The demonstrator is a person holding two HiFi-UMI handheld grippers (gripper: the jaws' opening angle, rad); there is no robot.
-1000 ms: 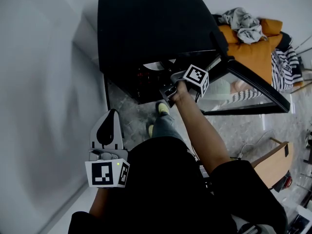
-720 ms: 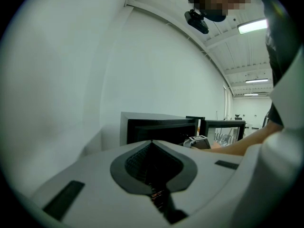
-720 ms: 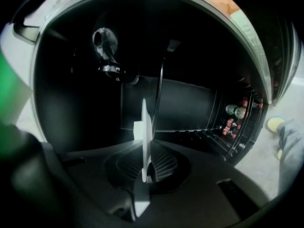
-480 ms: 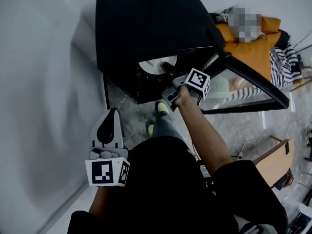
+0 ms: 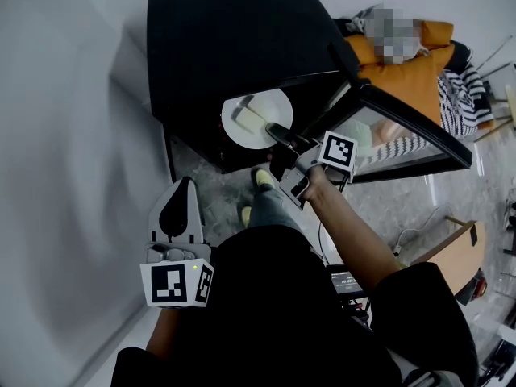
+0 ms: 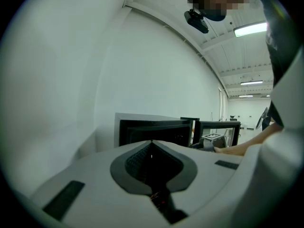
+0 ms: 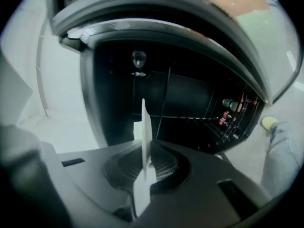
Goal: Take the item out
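Here, my right tool (image 5: 278, 134) clamps the rim of the white plate (image 5: 274, 107), which carries a pale block (image 5: 249, 119), at the mouth of the black cabinet (image 5: 234, 47), whose glass door (image 5: 403, 131) stands open. My left tool (image 5: 183, 190) hangs clenched and empty near the grey wall (image 5: 64, 135).

Ceiling strip lights (image 6: 250, 29) give cool, even light, so the wall (image 6: 66, 80) is pale with only soft shadows, while the inside of the cabinet (image 7: 190, 103) stays dim. Both gripper views bend hard toward black corners, and the right tongs (image 7: 145, 148) look soft, out of focus close up.
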